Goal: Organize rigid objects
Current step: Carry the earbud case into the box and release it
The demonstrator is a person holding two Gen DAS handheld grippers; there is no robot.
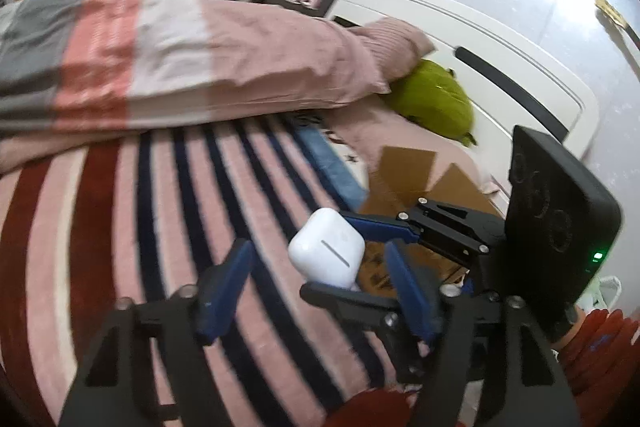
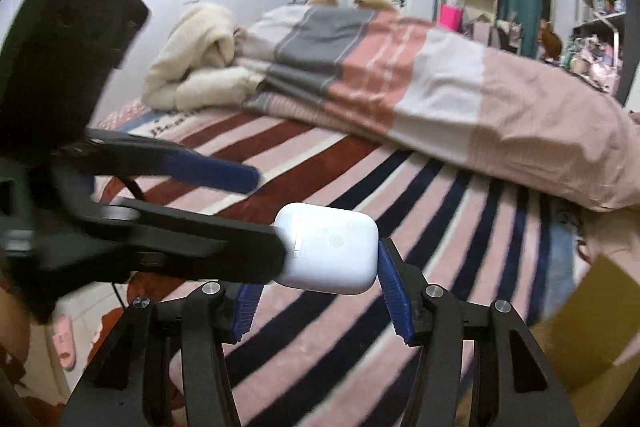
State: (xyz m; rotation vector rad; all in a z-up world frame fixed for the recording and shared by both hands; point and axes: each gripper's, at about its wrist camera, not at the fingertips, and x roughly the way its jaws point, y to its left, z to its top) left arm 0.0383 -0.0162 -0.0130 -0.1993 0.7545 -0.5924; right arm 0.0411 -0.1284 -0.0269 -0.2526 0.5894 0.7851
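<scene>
Currently, items by size, biggest first:

1. Striped blanket (image 1: pixel 120 227): covers the bed and is the work surface under both tools. Nothing of the task lies on it within view.
2. Folded quilt (image 1: pixel 200 59): piled at the back, well apart from the work; not my concern.
3. Cardboard box (image 1: pixel 406 167): flaps open, on the bed beyond the tools. Prob. the drop spot, which would explain why the load sits up on that side.
4. Left gripper (image 1: pixel 316 245): fingers spread wide with nothing pinched. One finger reaches the side of the case in the right-wrist view, so I judge it as steadying or a handover; can't tell which.
5. Right gripper (image 2: pixel 320 271): blue pads pressed on opposite sides of the case, as far as I can see.
6. Earbud case (image 2: pixel 328 253): white, lid shut, held in the air above the blanket betw. the right pads. Smooth shell, so it may slip if the grip eases.
</scene>
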